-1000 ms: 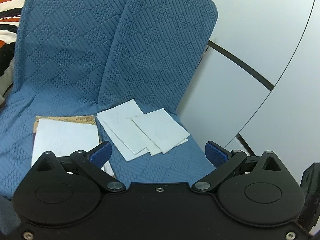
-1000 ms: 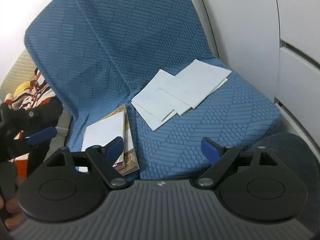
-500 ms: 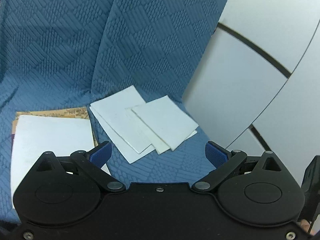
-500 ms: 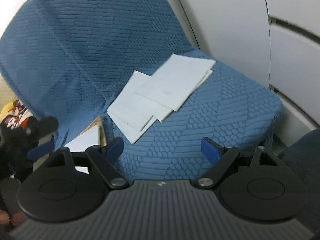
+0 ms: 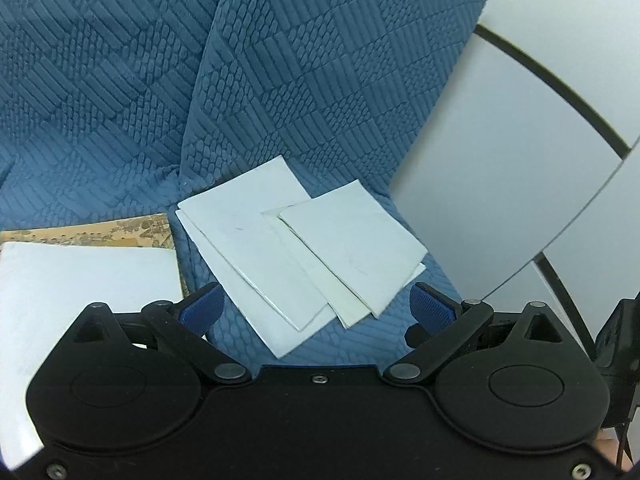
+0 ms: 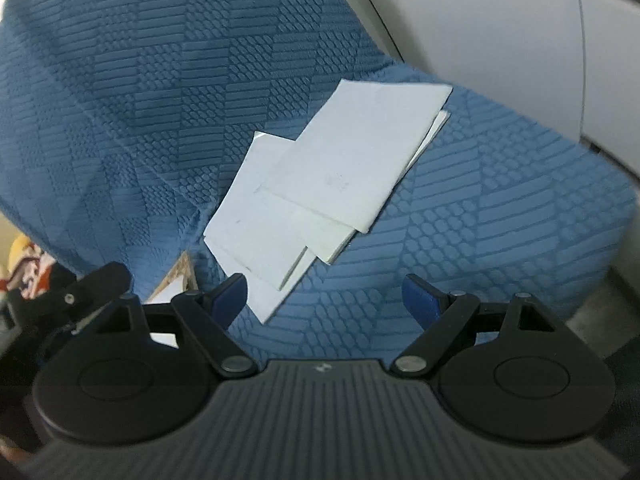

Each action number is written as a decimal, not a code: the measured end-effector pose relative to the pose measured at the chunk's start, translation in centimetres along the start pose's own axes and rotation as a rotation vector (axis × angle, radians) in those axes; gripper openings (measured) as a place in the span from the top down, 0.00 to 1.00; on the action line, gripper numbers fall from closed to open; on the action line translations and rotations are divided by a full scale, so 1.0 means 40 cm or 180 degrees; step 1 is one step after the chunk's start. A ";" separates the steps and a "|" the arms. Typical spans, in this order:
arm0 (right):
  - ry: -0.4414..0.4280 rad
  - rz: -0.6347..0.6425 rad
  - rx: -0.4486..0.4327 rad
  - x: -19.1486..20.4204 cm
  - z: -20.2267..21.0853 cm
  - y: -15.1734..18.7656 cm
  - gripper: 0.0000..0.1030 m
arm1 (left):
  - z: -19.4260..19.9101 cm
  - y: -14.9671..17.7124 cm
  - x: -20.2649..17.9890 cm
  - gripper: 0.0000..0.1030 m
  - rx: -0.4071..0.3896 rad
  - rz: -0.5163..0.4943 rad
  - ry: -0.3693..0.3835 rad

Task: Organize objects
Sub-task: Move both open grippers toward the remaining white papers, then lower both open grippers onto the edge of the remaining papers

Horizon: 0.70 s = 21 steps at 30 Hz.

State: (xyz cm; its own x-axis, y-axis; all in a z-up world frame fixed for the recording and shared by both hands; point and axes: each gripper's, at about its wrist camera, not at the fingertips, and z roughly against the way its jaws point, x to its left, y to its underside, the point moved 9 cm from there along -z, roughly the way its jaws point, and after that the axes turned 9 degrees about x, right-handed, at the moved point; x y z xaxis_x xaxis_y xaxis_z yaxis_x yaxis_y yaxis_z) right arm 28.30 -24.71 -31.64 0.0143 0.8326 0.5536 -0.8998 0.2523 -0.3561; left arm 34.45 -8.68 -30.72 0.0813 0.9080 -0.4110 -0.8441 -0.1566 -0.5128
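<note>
Blue quilted sofa cover [image 5: 304, 80] — white wall panels [image 5: 500, 184]

Left gripper [image 5: 315, 307]: jaws spread wide, nothing between them. Right gripper [image 6: 324, 297]: jaws spread wide, empty, tilted downward.

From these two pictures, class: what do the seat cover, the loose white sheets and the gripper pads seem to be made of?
Seat cover: blue woven or quilted fabric, matte, with raised block and scale patterns.
White sheets: probably paper or thin card, matte, with flat crisp edges, lying overlapped.
Pads: likely blue rubber or textured plastic, judging by the fine grid surface.
</note>
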 end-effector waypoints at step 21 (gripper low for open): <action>-0.0213 -0.0764 0.0189 -0.083 -0.172 -0.129 0.25 | -0.224 -0.068 0.037 0.37 0.0544 0.0381 0.0209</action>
State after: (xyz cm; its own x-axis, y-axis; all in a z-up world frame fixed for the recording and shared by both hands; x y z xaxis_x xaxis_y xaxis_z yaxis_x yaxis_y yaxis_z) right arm 35.91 -25.37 -36.81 0.2034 0.7175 0.6662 -0.8981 0.4077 -0.1649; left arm 41.62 -10.40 -36.68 0.0046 0.8588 -0.5123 -0.9270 -0.1886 -0.3243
